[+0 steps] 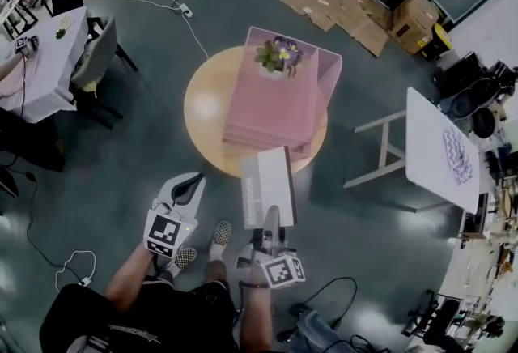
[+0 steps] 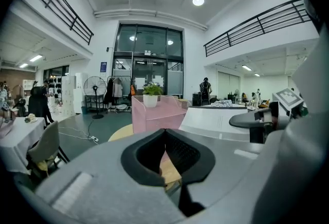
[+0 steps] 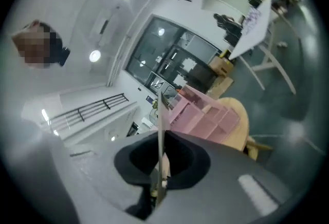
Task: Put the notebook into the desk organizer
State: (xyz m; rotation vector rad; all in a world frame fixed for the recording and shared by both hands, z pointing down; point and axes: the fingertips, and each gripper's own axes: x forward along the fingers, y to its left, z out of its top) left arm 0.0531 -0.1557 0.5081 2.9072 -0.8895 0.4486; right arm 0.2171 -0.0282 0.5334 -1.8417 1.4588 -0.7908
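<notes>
Gripping the notebook edge-on between its two pads, the right tool holds it out over the near rim of the round wooden tabletop. In the right gripper view the notebook shows as a thin upright blade clamped in the middle of the tool. Beyond it lies the pink desk organizer with its stepped compartments. From the head view, the notebook's far end reaches the near end of the desk organizer. None of it sits inside a compartment, and whether the two touch cannot be told. A potted plant with purple and yellow flowers stands on the organizer's far end. The left tool hangs lower left of the tabletop, well apart from the notebook. Its tips are closed together on nothing, as the left gripper view shows. That view looks across at the organizer, the plant on top, and the notebook's pale cover off to the right. A white table stands to the right on the grey floor.
</notes>
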